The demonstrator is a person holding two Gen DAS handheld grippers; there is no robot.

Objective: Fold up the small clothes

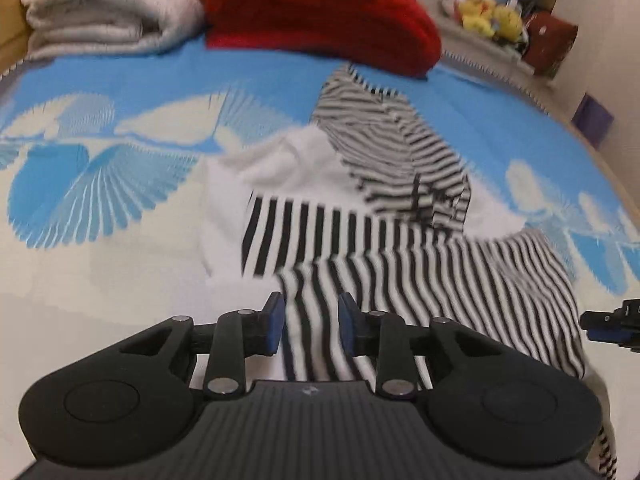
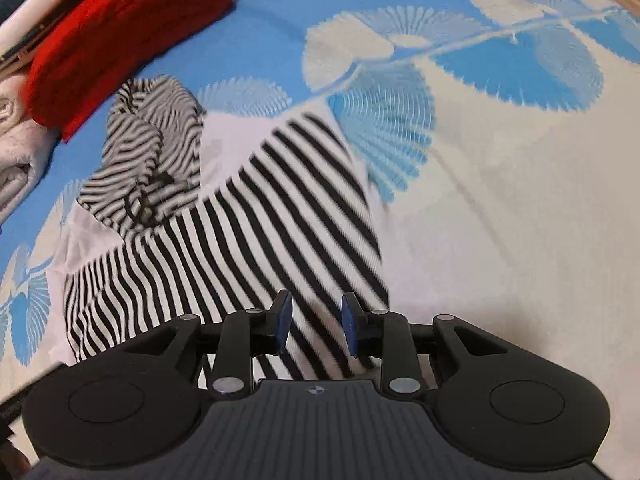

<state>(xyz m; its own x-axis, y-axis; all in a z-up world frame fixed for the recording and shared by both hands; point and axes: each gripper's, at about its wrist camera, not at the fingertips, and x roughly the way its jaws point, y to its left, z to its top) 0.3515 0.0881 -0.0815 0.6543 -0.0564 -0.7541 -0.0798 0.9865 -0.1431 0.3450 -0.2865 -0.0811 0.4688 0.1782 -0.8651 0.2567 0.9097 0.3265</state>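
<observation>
A small black-and-white striped garment (image 1: 400,248) lies spread and rumpled on a blue-and-cream patterned bedspread (image 1: 100,160). A bunched part with finer stripes (image 1: 392,148) lies on its far side. My left gripper (image 1: 311,322) is open, its blue pads (image 1: 275,320) just above the garment's near edge. My right gripper (image 2: 316,322) is open too, low over the same garment (image 2: 260,232), with striped cloth between its pads (image 2: 285,318) but not pinched. The right gripper's tip shows at the right edge of the left wrist view (image 1: 612,326).
A red folded cloth (image 1: 320,12) and a beige rolled blanket (image 1: 104,12) lie at the far side of the bed. Yellow plush toys (image 1: 488,12) sit beyond it. The red cloth (image 2: 120,28) also shows at the upper left of the right wrist view.
</observation>
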